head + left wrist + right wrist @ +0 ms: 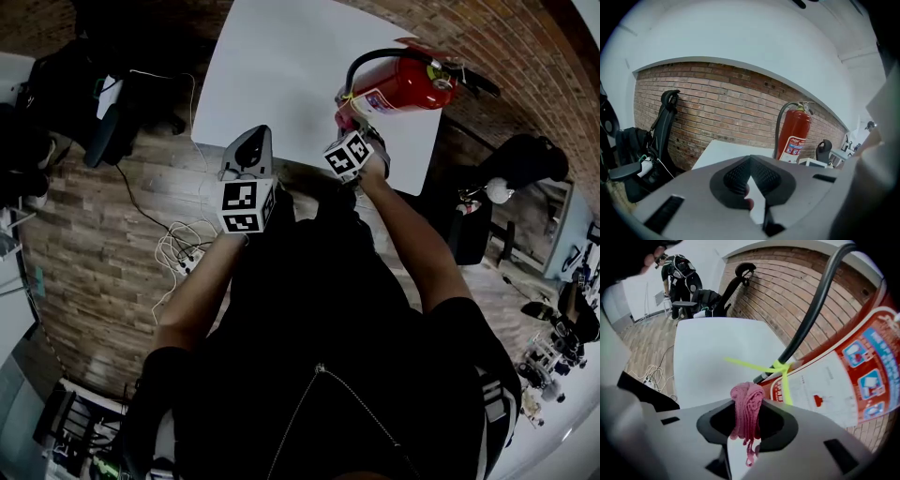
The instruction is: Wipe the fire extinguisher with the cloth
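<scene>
A red fire extinguisher [401, 86] lies on its side at the right part of the white table [281, 66]; the left gripper view shows the red fire extinguisher [793, 136] ahead and to the right. Its white label [825, 390], black hose [813, 310] and yellow tie [780, 367] fill the right of the right gripper view. My right gripper [749, 401] is shut on a bunched pink cloth [747, 408], right up against the extinguisher's lower end [349, 114]. My left gripper [251, 150] hovers over the table's near edge, its jaws [751, 161] shut with nothing between them.
A black office chair [108, 112] stands left of the table, against the brick wall [717, 108]. White cables [183, 248] lie on the wooden floor. A person [680, 273] stands far off beyond the table. Another dark chair [525, 159] is at the right.
</scene>
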Available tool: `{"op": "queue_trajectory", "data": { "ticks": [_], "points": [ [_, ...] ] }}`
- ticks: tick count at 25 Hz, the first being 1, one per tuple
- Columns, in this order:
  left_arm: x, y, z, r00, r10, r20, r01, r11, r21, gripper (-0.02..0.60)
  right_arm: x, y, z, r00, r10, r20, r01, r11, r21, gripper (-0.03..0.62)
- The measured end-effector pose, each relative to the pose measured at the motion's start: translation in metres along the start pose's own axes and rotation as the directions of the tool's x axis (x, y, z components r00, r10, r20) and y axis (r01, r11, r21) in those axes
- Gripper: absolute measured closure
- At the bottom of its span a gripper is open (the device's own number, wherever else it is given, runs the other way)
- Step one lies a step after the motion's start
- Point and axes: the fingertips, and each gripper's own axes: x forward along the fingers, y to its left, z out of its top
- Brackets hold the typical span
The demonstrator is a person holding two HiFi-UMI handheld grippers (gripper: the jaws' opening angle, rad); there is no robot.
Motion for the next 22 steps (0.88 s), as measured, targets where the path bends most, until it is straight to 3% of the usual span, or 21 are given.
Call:
{"op": "queue_trajectory", "data": {
  "ticks": [11, 22],
  "points": [
    [-0.005, 0.026, -0.010, 0.998, 0.063, -0.026, -0.064, 0.998, -0.023, 0.574, 0.066, 0.008, -0.003, 0.992, -0.082, -0.096, 0.086, 0.996, 0.037, 0.470],
    [-0.005, 0.030, -0.009, 0.997, 0.071, -0.016, -0.072, 0.997, -0.041, 0.574, 0.055, 0.000, 0.005, 0.993, -0.086, -0.084, 0.094, 0.991, 0.091, 0.470]
  ]
}}
